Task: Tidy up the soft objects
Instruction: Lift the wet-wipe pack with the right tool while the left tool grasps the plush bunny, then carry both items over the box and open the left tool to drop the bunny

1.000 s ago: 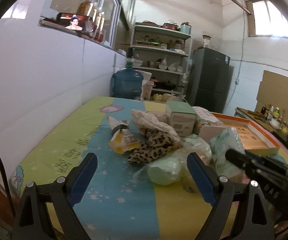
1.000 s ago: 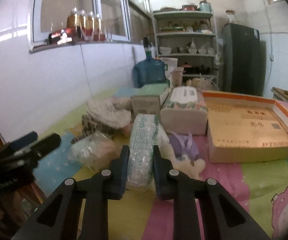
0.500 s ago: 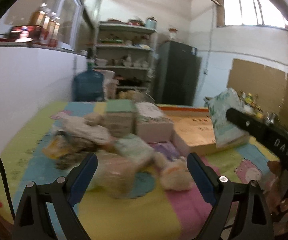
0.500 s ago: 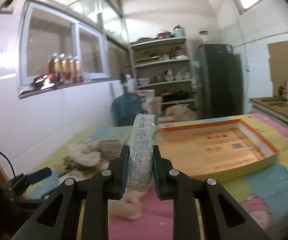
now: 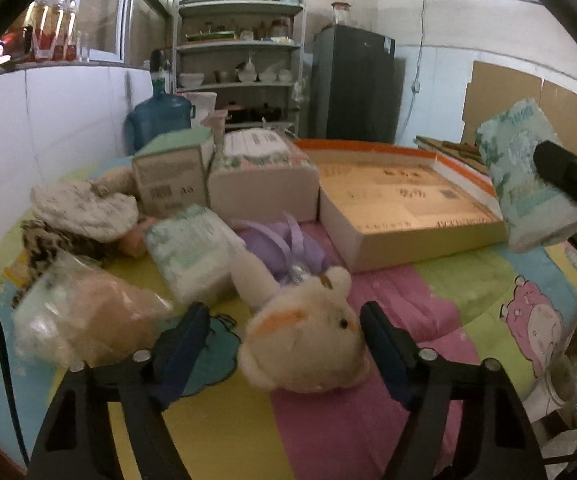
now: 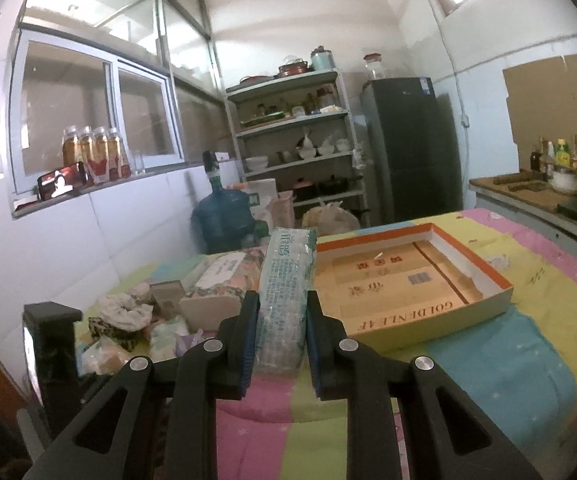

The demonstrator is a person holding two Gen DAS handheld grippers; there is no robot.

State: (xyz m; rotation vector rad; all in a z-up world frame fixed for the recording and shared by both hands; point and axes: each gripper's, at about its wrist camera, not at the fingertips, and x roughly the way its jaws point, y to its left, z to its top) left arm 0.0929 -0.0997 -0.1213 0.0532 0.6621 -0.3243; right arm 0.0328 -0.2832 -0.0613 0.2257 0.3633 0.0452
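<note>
**Op:** Left gripper is partway closed in around the plush toy, jaws have just been closing, pads not pressing yet by the look of it; gaps show both sides of the head. So it's released, holding nothing. Right gripper is clenched on the tissue pack, pack standing upright between the pads, lifted off the mat.

**Spotter:** Where's the pack vs the box?

**Op:** In the right wrist view it's held in front of the cardboard tray, roughly over its near-left corner, not inside yet. From the left wrist view I see the same pack hanging to the right of the tray, up in the air.

**Spotter:** Plan?

**Op:** My guess is the tray is the drop spot, so: carry the pack over the open middle, lower till it nearly touches the floor of the tray, then let go. Dropping from high risks it tipping onto the rim. Keep it near one wall so there's room for the rest.

**Spotter:** And the toy?

**Op:** Plush is squashy, so I'd close on the head evenly, deep betw the pads, not on an ear. It lies on the mat at the front, with the purple pouch touching behind and another tissue pack just beside on the left. Lift straight up first so the ribbon doesn't drag along. Rest of the pile, i.e. the wrapped bundle etc., can wait.
</note>
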